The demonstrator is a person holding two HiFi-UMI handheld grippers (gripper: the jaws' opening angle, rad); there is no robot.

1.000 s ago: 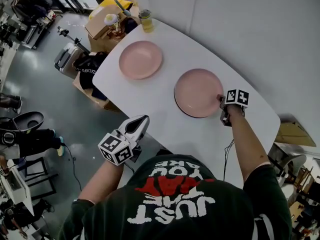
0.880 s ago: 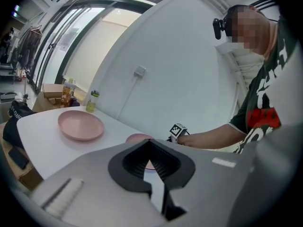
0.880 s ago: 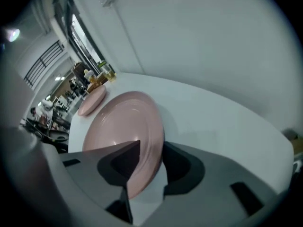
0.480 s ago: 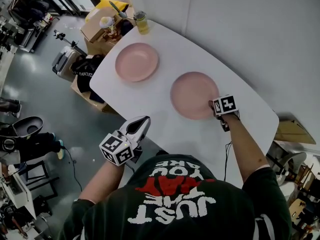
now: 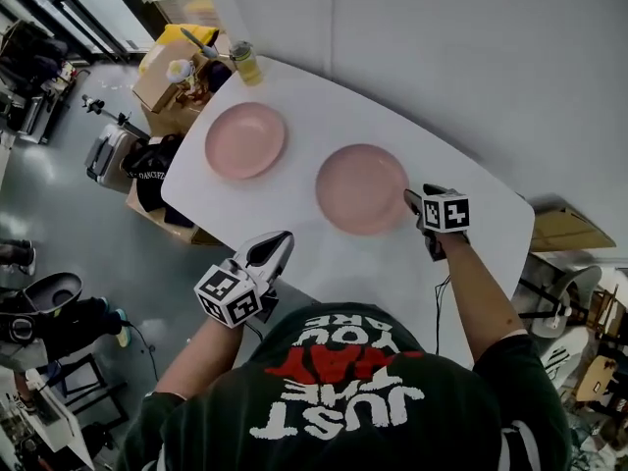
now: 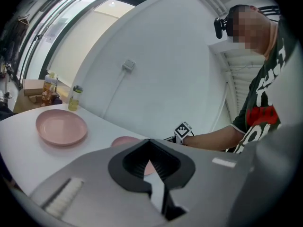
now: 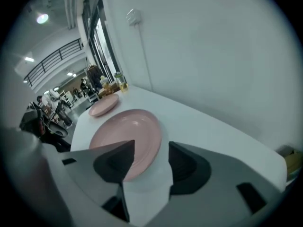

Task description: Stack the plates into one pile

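Two plates apart on the table, right jaws just released

The right gripper (image 5: 412, 200) jaws have just been opened and are spread, nothing clamped, beside the near plate (image 5: 360, 187). The left gripper (image 5: 283, 235) jaws are pressed together, empty. The far plate (image 5: 245, 139) is seen well apart on the table (image 5: 294, 209).

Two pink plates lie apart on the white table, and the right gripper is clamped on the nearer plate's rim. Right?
Not clamped: the right gripper view shows the right gripper with jaws apart, just opened, nothing between them. The nearer plate lies free beyond them. The rest holds.
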